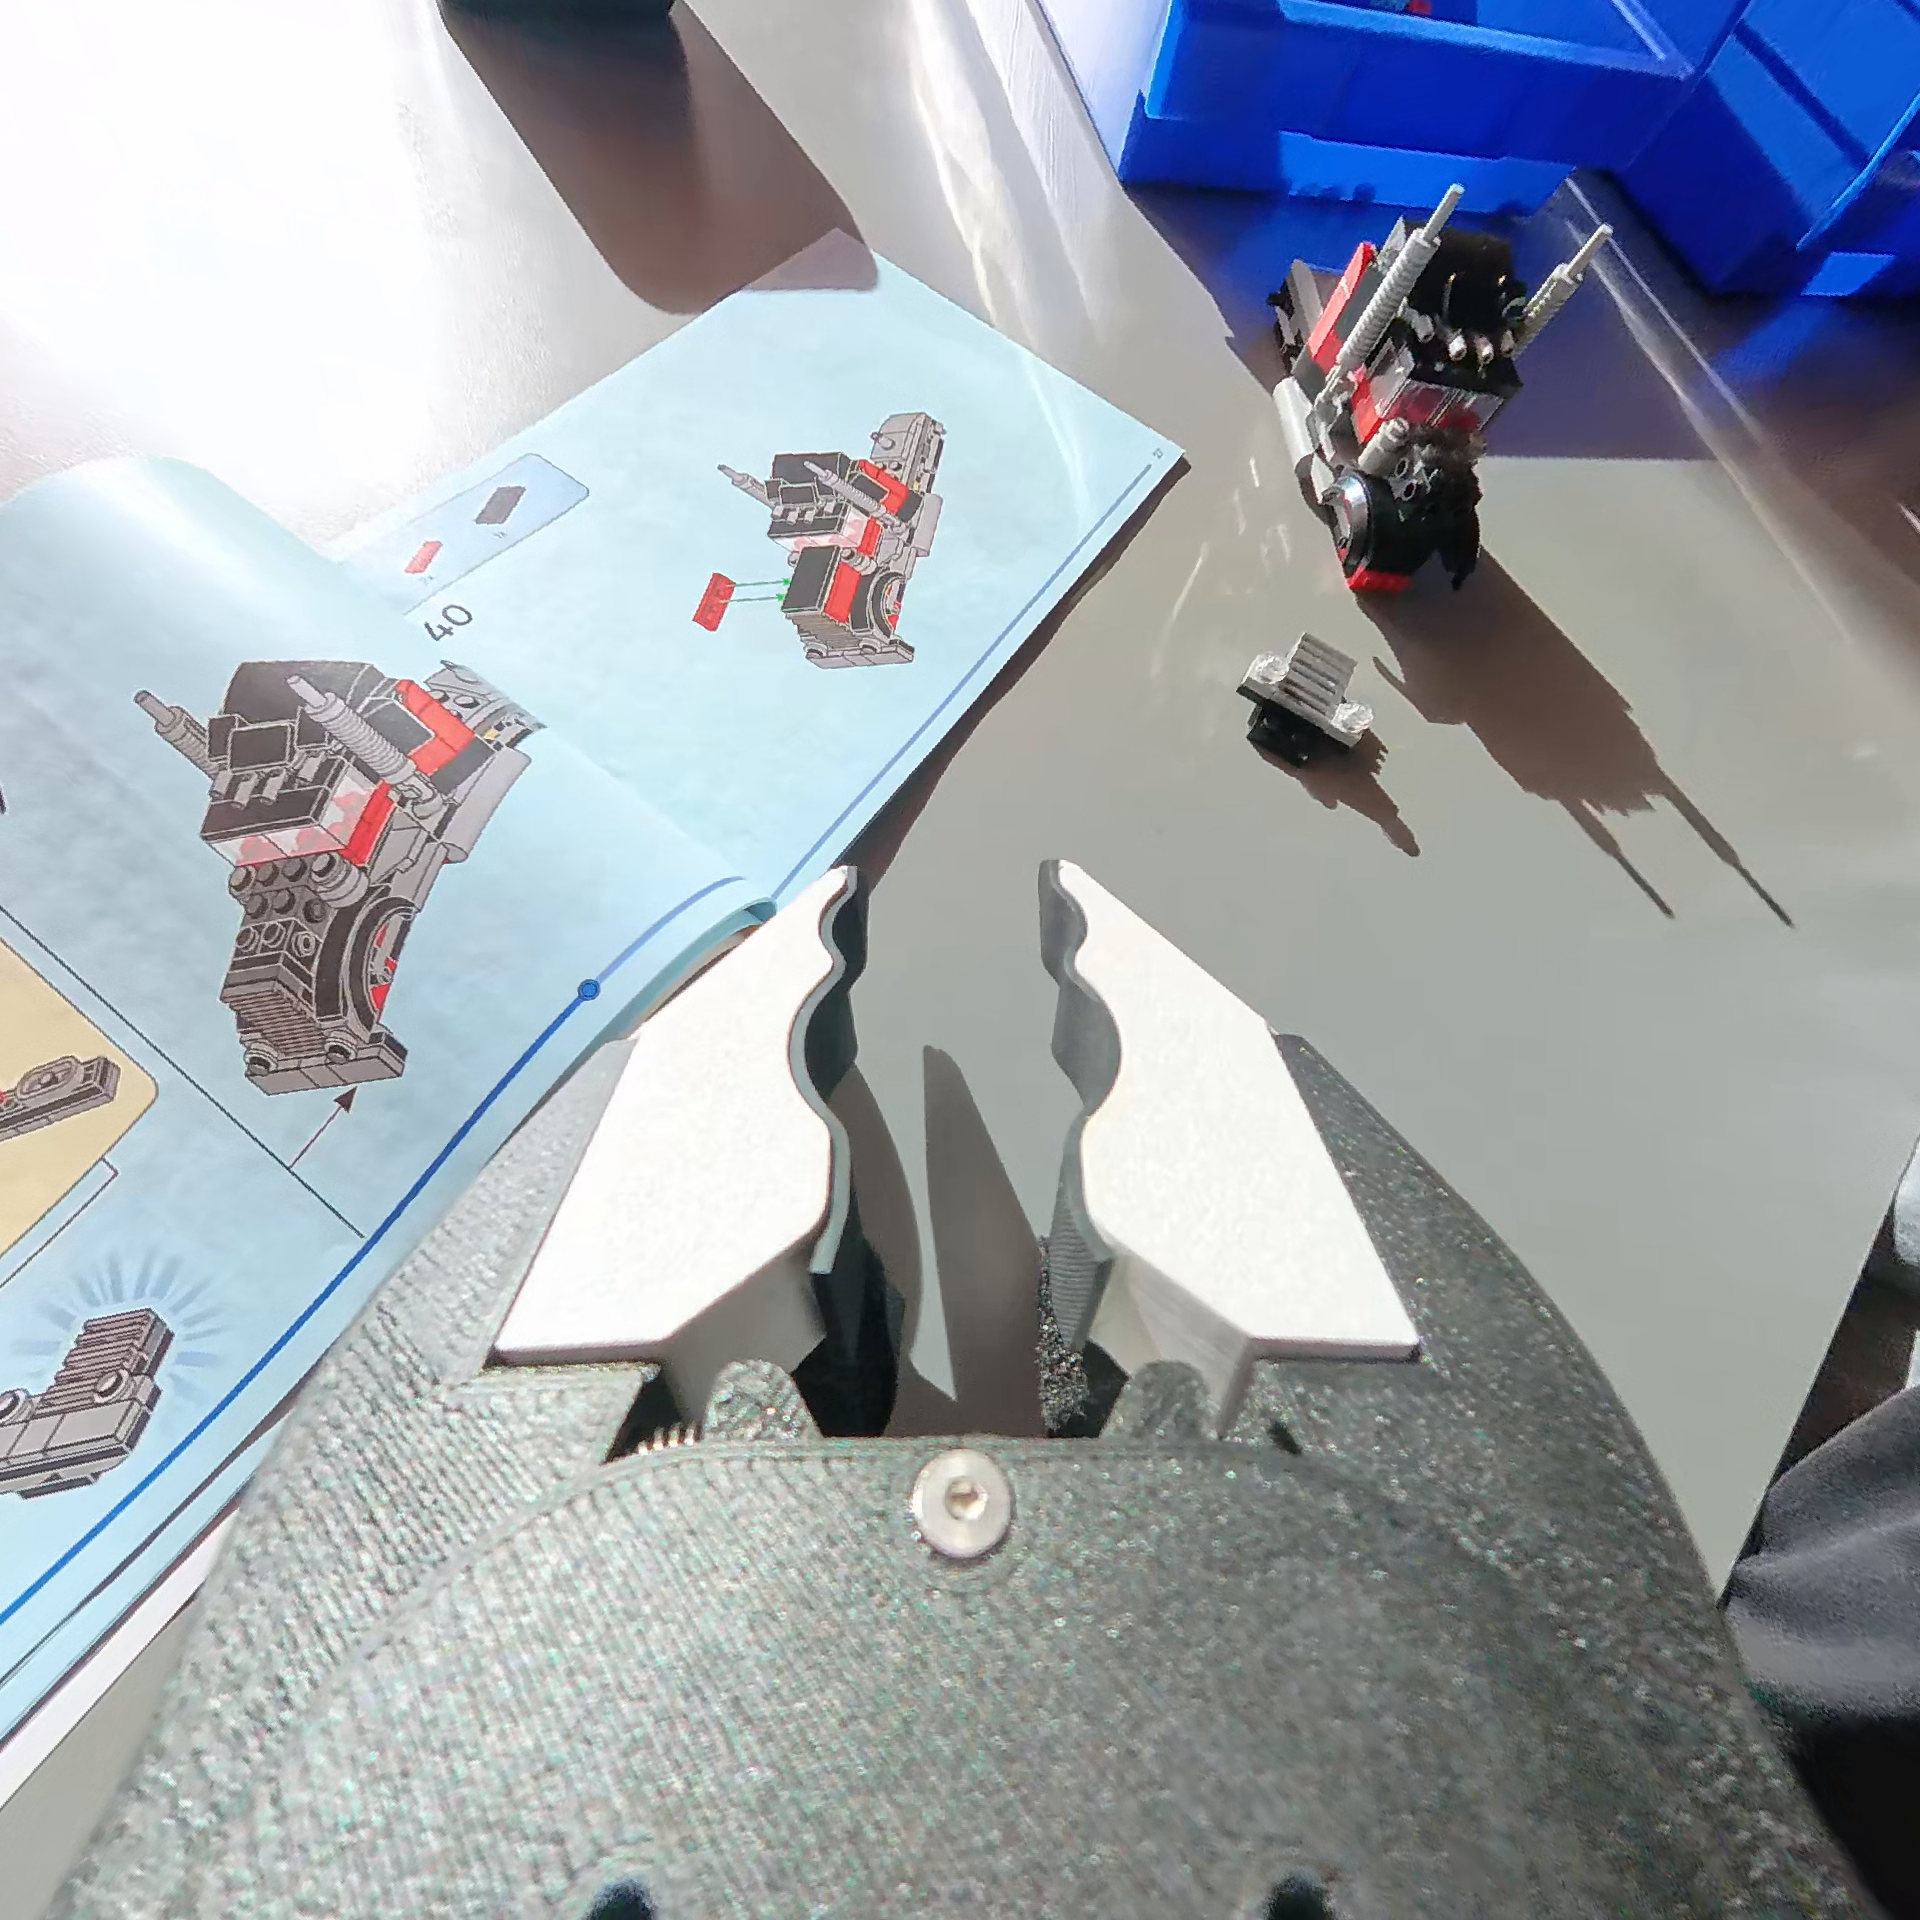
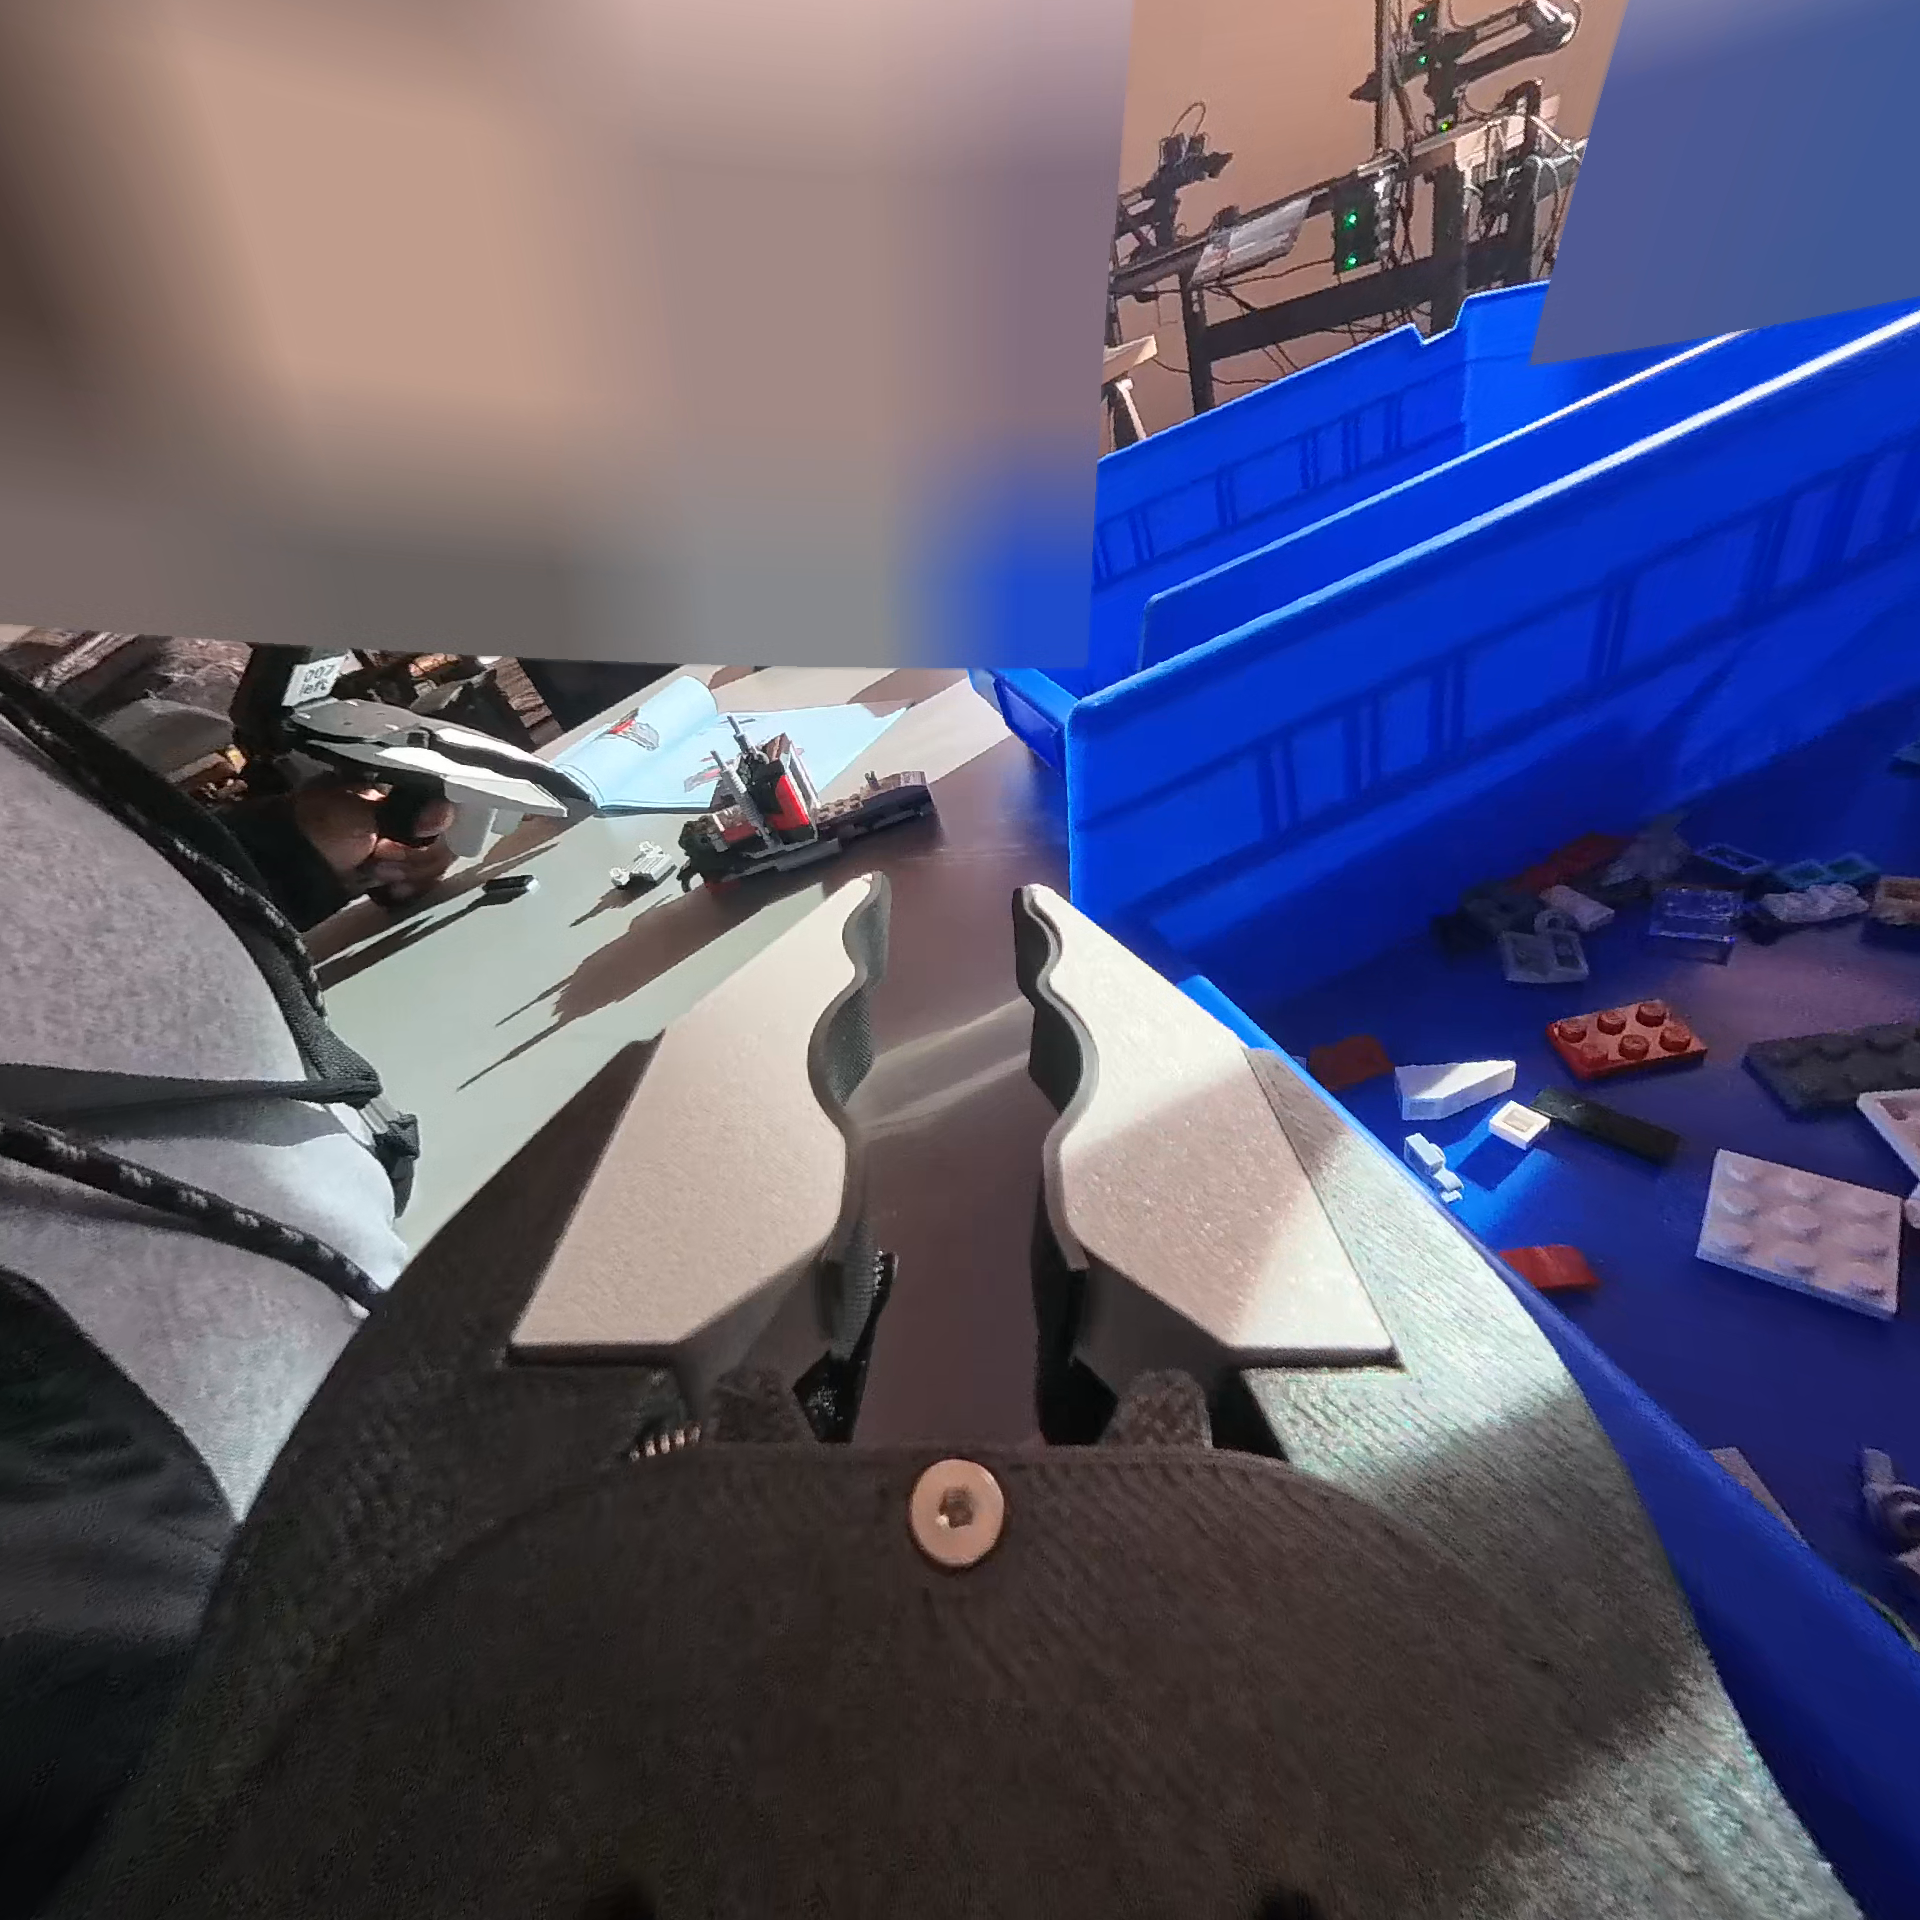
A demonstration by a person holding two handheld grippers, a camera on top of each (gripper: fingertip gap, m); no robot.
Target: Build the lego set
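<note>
My left gripper point(image 1: 945, 883) has its two fingers a little way apart, and nothing sits between them. They hang over the bare grey table point(image 1: 1455, 1039). Just past the left finger's tip I see the corner of the open instruction booklet point(image 1: 623, 644), light blue, spread out to the left of the fingers with pictures of the truck on it. Ahead and to the right of my fingers lies a small grey and black grille piece point(image 1: 1304, 698), alone on the table. Farther on the same side stands the half-built truck point(image 1: 1392, 416), black and red with grey pipes sticking up, and it throws a long dark shadow. Past the truck are the blue bins point(image 1: 1455, 94). My right gripper point(image 2: 951, 899) has the same narrow gap between its fingers, and they hold nothing too. Right beside the right finger is the wall of a blue bin point(image 2: 1455, 748), and inside it, to the right of my fingers, lie loose bricks point(image 2: 1626, 1037), red, white, grey and black. Ahead of the fingers and a bit to the left I see the truck point(image 2: 779, 810) again, with the grille piece point(image 2: 639, 864) near it, and farther left the other gripper point(image 2: 561, 795) in a hand.
</note>
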